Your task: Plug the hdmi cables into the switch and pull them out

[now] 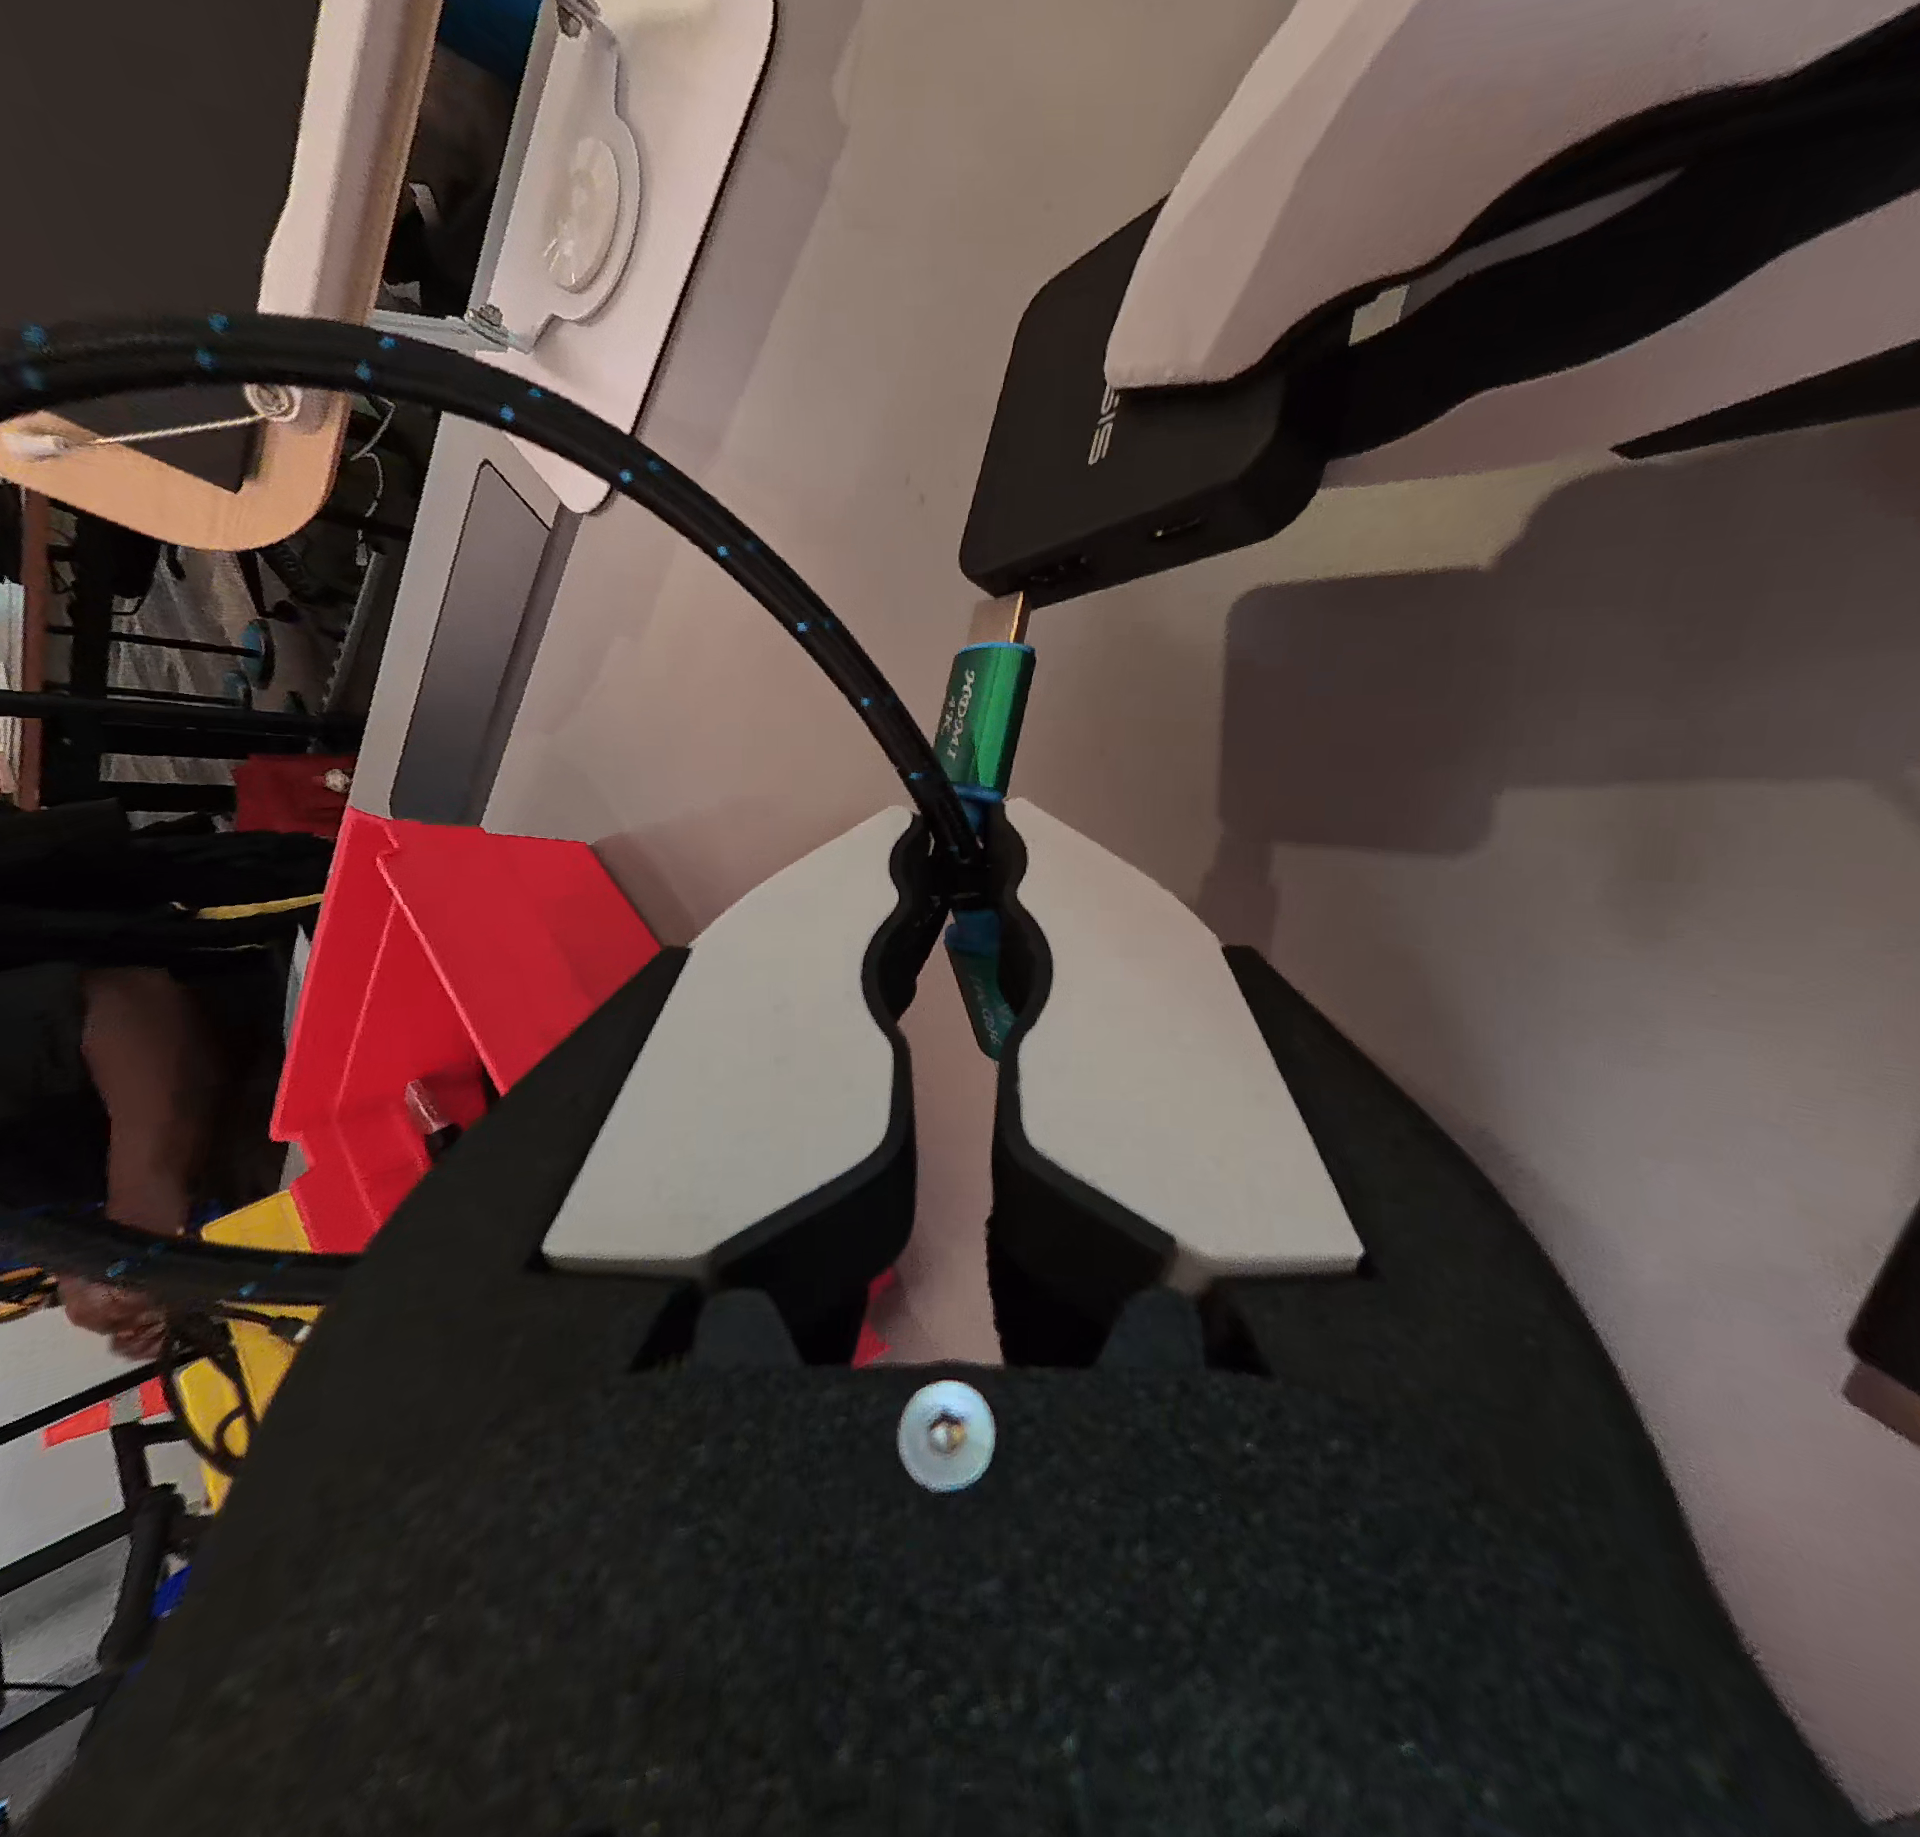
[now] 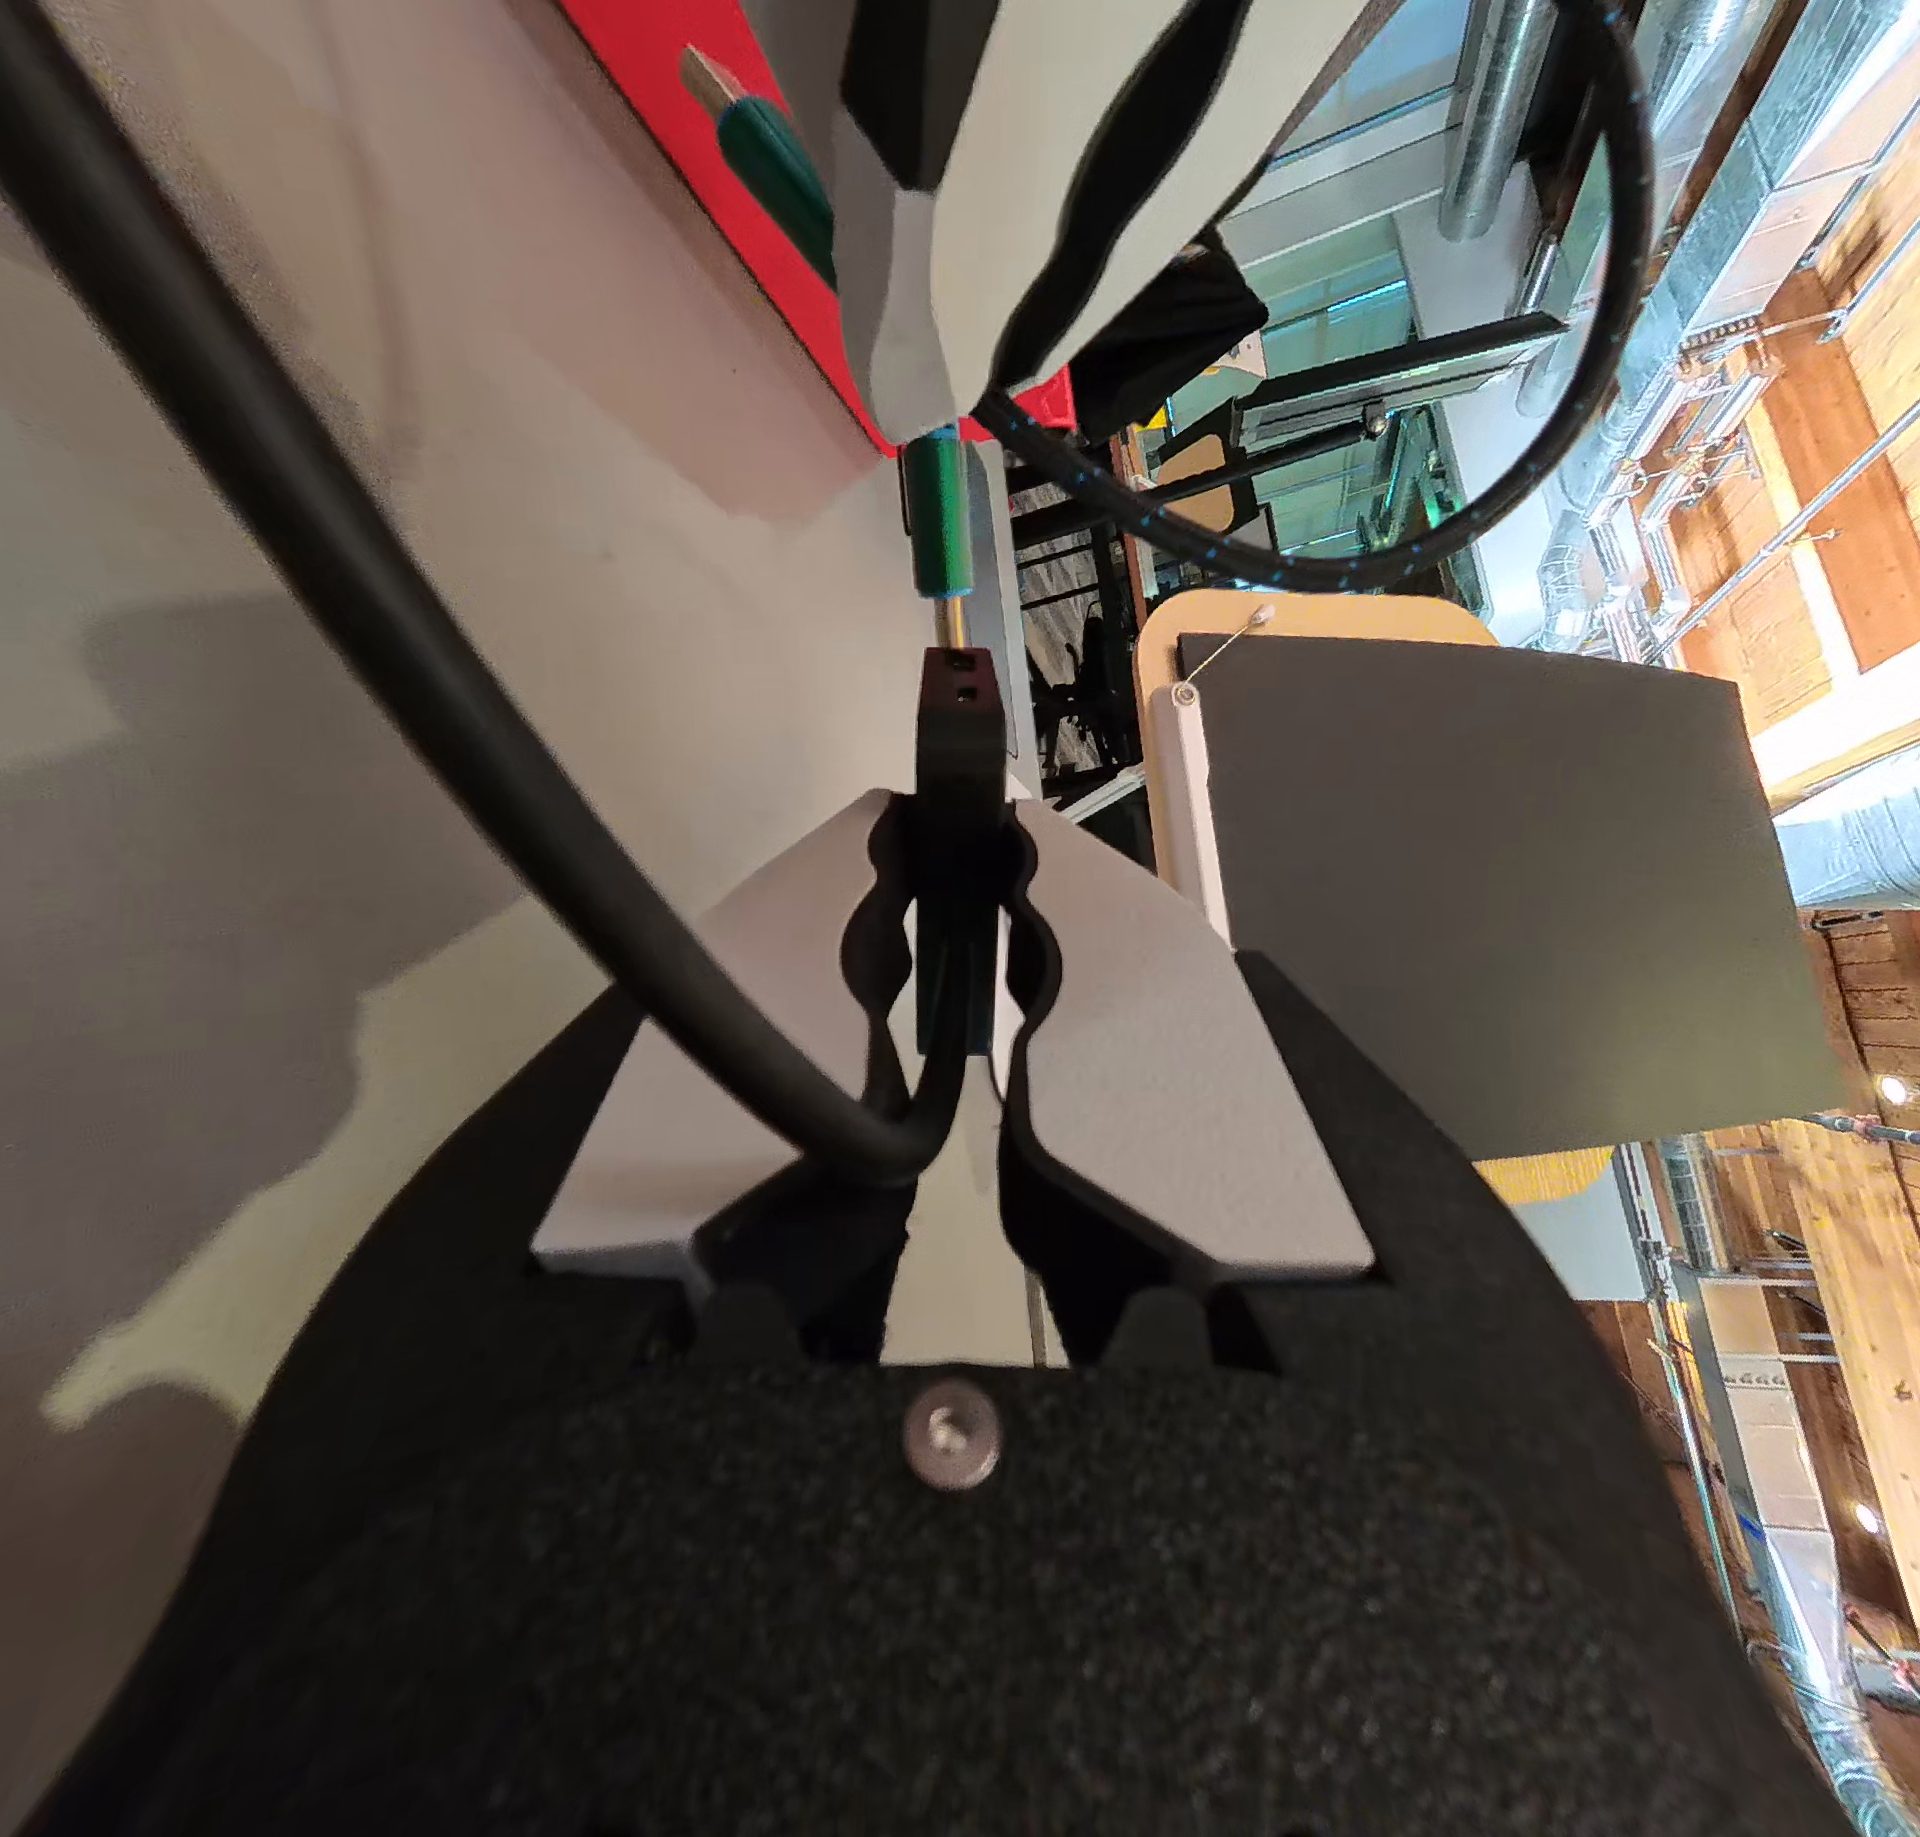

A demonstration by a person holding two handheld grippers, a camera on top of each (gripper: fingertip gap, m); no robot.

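On the pale tabletop (image 1: 1558, 956), the right tongs (image 2: 951, 811) pinch the flat black rectangular HDMI switch box (image 1: 1132, 457) edge-on. The left tongs (image 1: 961, 821) pinch the black braided blue-flecked cable (image 1: 665, 488) just behind its green metal plug (image 1: 982, 717), whose gold tip touches a switch port.
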